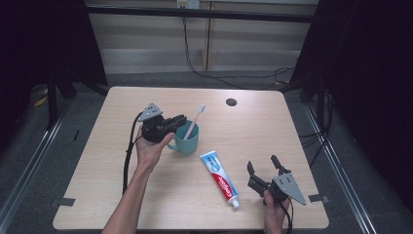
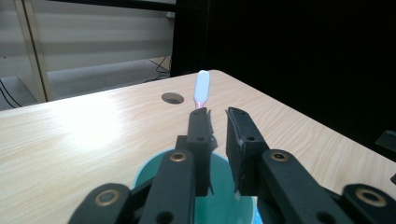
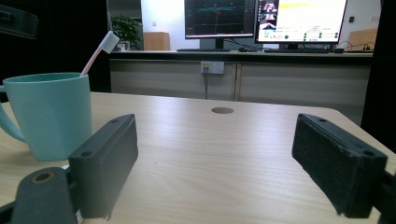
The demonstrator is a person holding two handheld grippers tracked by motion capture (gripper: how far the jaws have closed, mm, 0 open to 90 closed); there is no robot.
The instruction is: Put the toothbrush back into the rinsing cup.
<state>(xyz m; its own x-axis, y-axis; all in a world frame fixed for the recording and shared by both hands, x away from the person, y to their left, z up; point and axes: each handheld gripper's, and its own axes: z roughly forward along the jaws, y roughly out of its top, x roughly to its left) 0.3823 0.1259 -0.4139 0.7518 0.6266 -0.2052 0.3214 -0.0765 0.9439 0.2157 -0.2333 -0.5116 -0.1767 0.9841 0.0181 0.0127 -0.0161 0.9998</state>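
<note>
While my left forearm reaches up from the bottom edge toward twelve o'clock, I see the desk point(image 1: 146, 204) spread pale beneath both hands. My left hand point(image 1: 148, 148) is palm up under the left gripper point(image 1: 179, 119), which points toward three o'clock and hangs over the rim of the teal mug point(image 1: 187, 141) near the desk's middle. Its jaws stand narrow, a slim gap between them, nothing pinched; the toothbrush point(image 1: 196, 119) leans out of the mug toward one o'clock just beyond their tips. My right hand point(image 1: 273, 214) sits low at five o'clock, cut off by the frame, with the right gripper point(image 1: 263, 165) spread wide and empty, aimed at eleven o'clock. The toothpaste tube point(image 1: 220, 178) lies flat between mug and right gripper. The toothbrush's lower handle is hidden inside the mug.
</note>
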